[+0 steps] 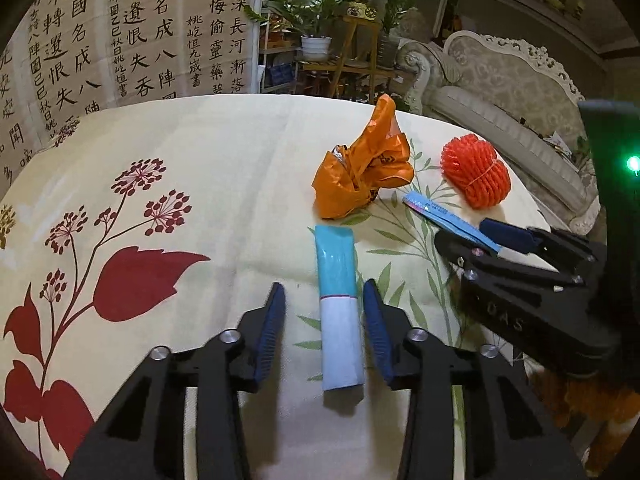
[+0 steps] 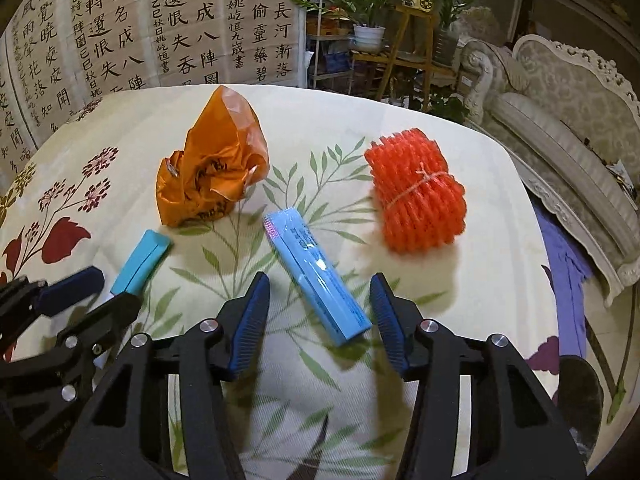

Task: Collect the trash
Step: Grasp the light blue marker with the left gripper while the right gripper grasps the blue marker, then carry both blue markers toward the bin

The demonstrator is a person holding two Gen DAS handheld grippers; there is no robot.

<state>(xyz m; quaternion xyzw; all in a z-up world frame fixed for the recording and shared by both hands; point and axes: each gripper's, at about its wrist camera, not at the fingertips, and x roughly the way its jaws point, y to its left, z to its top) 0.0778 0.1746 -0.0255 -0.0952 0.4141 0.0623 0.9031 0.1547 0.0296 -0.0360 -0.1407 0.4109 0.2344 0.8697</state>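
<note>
I am at the grasp step: left gripper (image 1: 324, 332) and right gripper (image 2: 320, 316) each straddle, unclamped, a blue packet mid-tabletop (image 1: 200, 140); next, close both squarely.

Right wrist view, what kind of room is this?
Probably a home living room: an ornate cream carved sofa, potted green plants on wooden stands, and a hanging calligraphy scroll behind the floral-clothed table.

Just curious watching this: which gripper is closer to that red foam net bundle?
Right. The right gripper straddles a blue packet just beside the red foam net; the left gripper sits further off, around a teal tube.
</note>
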